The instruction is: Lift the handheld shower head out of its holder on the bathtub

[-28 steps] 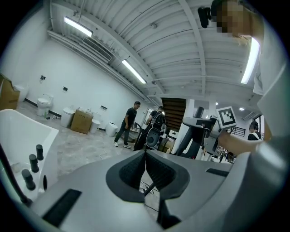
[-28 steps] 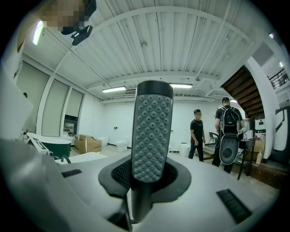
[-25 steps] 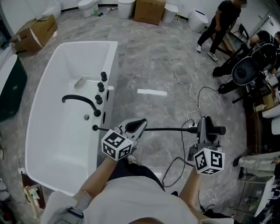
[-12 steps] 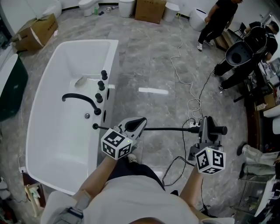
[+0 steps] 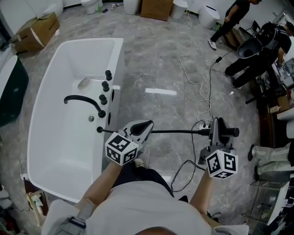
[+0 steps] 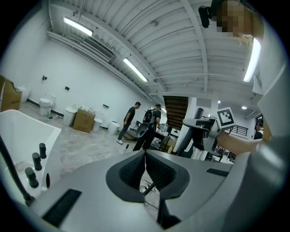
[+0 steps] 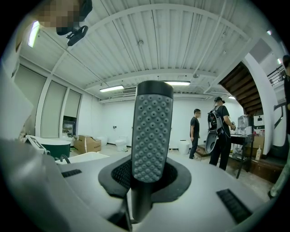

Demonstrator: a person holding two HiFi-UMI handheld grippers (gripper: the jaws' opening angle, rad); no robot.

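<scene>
The black handheld shower head [image 5: 226,132] is out over the floor, right of the white bathtub [image 5: 117,59]. My right gripper [image 5: 215,126] is shut on its handle. In the right gripper view its nubbed face [image 7: 152,131] rises upright from between the jaws of the right gripper [image 7: 144,176]. Its black hose [image 5: 174,131] runs level from the holder fitting [image 5: 99,130] on the tub's rim to the handle. My left gripper [image 5: 144,126] hovers at the hose near the tub. Its pads [image 6: 154,168] meet with nothing between them.
A black spout [image 5: 83,102] and three black knobs [image 5: 106,86] stand on the tub's rim. White and black cables [image 5: 198,98] trail over the grey floor. Cardboard boxes [image 5: 156,9] and toilets line the far wall. People [image 5: 257,50] stand at the back right.
Both grippers and the shower head stay where they were. The people at the back right have shifted, one carrying a dark round object further right.
</scene>
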